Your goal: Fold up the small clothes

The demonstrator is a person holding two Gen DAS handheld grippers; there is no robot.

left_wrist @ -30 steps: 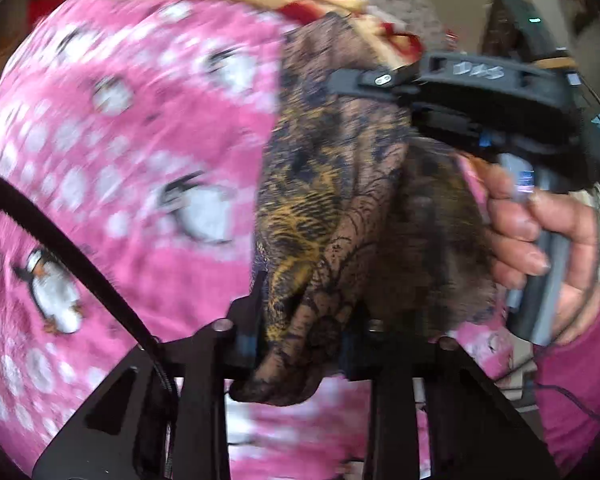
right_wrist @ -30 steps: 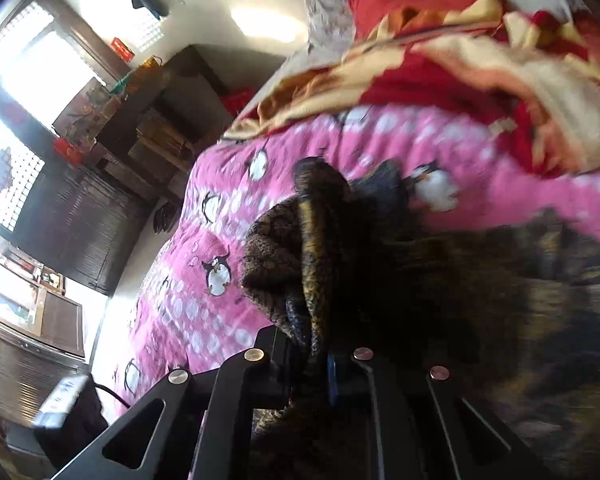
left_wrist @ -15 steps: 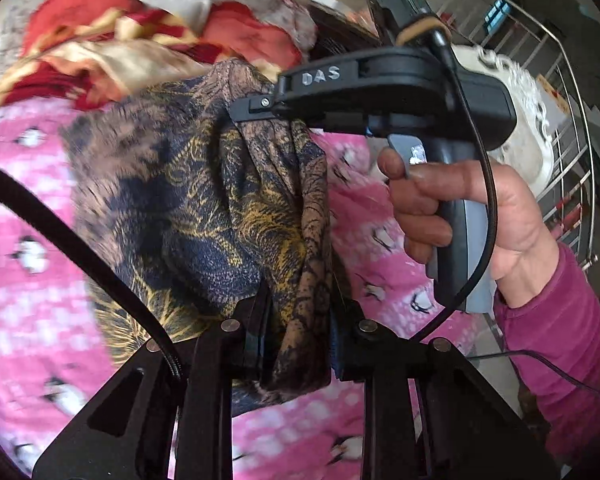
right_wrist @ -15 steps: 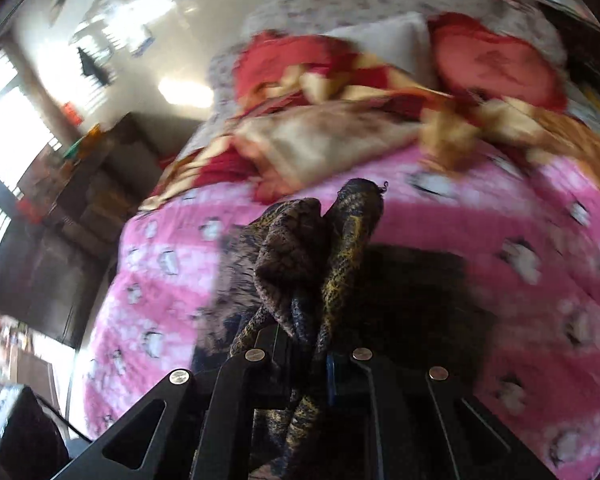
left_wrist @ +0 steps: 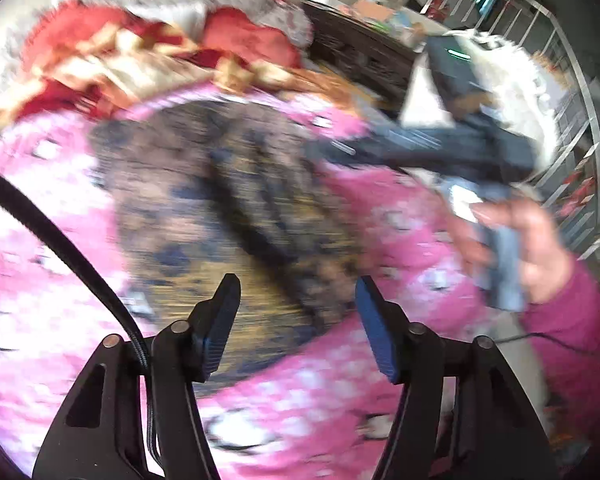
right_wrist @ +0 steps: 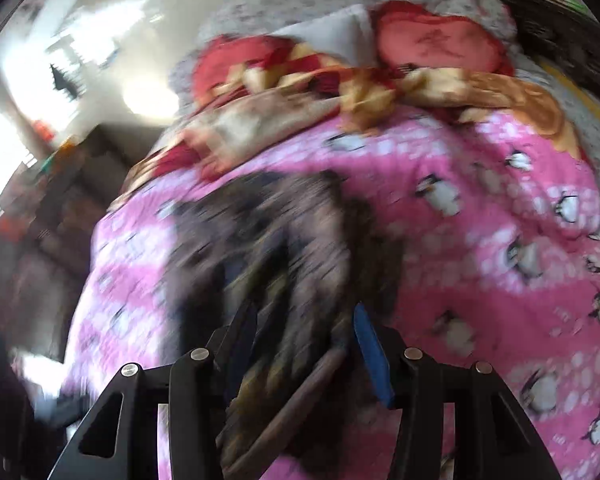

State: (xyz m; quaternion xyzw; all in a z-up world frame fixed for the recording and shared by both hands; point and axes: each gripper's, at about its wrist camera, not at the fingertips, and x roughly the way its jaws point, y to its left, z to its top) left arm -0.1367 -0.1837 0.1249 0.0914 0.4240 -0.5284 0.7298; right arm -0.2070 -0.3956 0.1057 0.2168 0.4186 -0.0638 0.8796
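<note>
Motion blur is smearing both views. The dark patterned garment (left_wrist: 228, 208) is lying on the pink penguin blanket (left_wrist: 400, 232), its near edge hidden behind the tongs. The left gripper (left_wrist: 296, 320) and right gripper (right_wrist: 304, 340) are both opening, pads clear of cloth. At 3 o'clock a hand (left_wrist: 516, 248) is blurring.

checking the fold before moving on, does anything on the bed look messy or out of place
The dark patterned garment lies on the pink penguin blanket with a thick bunched ridge across its middle, not a flat fold. Behind it, a red and gold blanket sits in a rumpled heap. Motion blur hides finer detail.
</note>
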